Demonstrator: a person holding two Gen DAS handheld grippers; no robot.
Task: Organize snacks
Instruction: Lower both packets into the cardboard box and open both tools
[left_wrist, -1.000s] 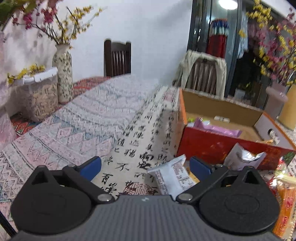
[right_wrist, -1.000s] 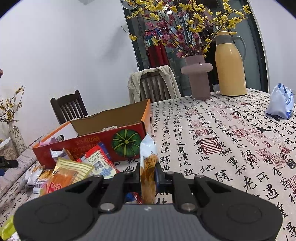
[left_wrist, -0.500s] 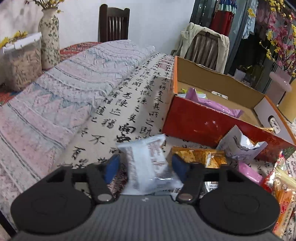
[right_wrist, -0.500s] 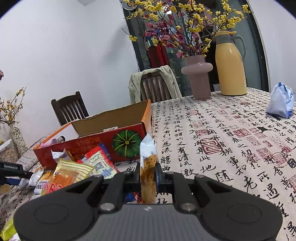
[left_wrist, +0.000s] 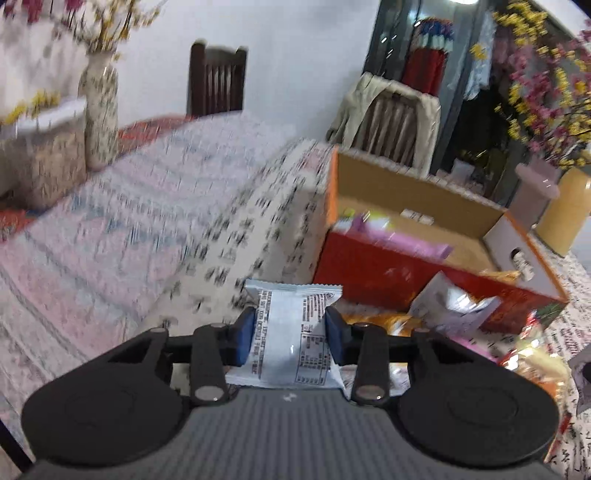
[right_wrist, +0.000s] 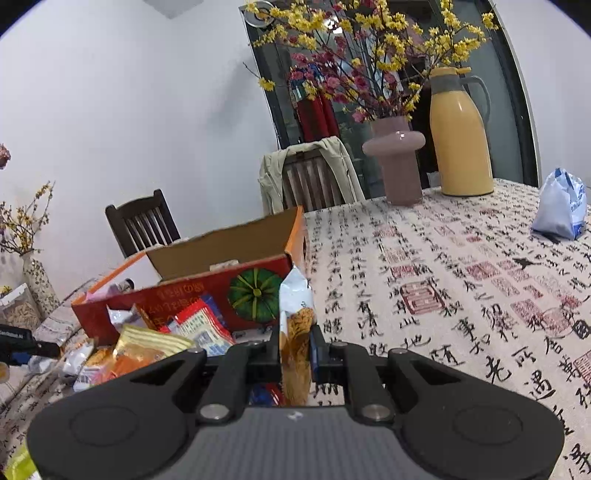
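My left gripper (left_wrist: 290, 334) is shut on a white snack packet (left_wrist: 291, 332) and holds it above the table, in front of the red cardboard box (left_wrist: 399, 269). The box holds a purple packet (left_wrist: 413, 243). My right gripper (right_wrist: 295, 343) is shut on a narrow white-and-orange snack packet (right_wrist: 295, 325), held upright just right of the box's pumpkin-printed front (right_wrist: 255, 295). A pile of loose snack packets (right_wrist: 155, 343) lies in front of the box; it also shows in the left wrist view (left_wrist: 454, 306). The left gripper shows at the far left of the right wrist view (right_wrist: 18, 343).
A calligraphy-print tablecloth (right_wrist: 443, 295) covers the table. A pink vase (right_wrist: 397, 162) and a yellow thermos jug (right_wrist: 460, 133) stand at the back. A white-blue bag (right_wrist: 561, 210) lies far right. A patterned vase (left_wrist: 98, 110), a basket (left_wrist: 40, 147) and chairs (left_wrist: 216, 79) are at the left.
My left gripper closed on the white packet and lifted it off the table, tilting upward. My right gripper holds still with its packet.
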